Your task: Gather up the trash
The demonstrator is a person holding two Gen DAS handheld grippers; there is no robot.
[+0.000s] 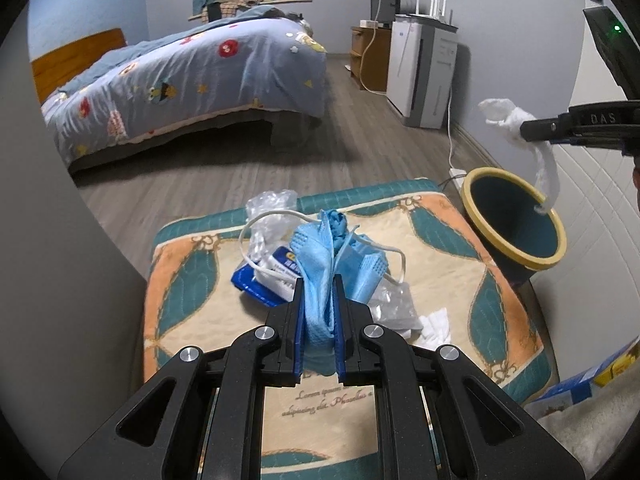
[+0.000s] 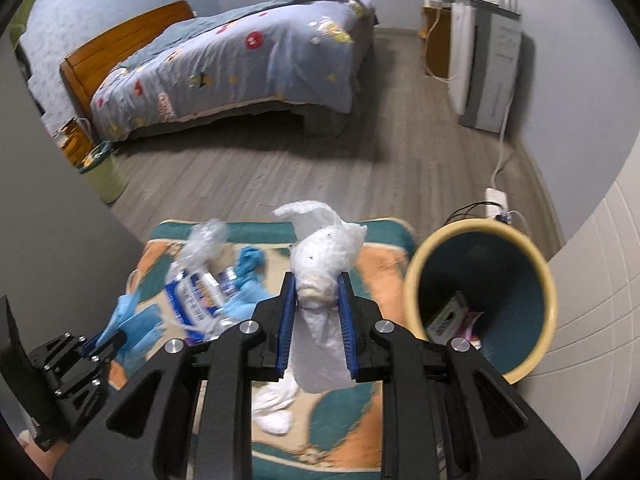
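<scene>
bin (image 2: 412, 292): one, tilted mouth toward the tools, at about two o'clock from the right tool (image 2: 316, 300), which is nearer it than the left.
mat (image 1: 440, 280): one, carrying the leftover litter.
right tool: pinching one white tissue wad (image 2: 320, 276), long axis hanging down.
left tool (image 1: 318, 312): pinching one blue face mask (image 1: 316, 264), over the mat.
blue packet (image 1: 256, 284): one.
tissues left on mat (image 1: 434, 326): one seen.
</scene>
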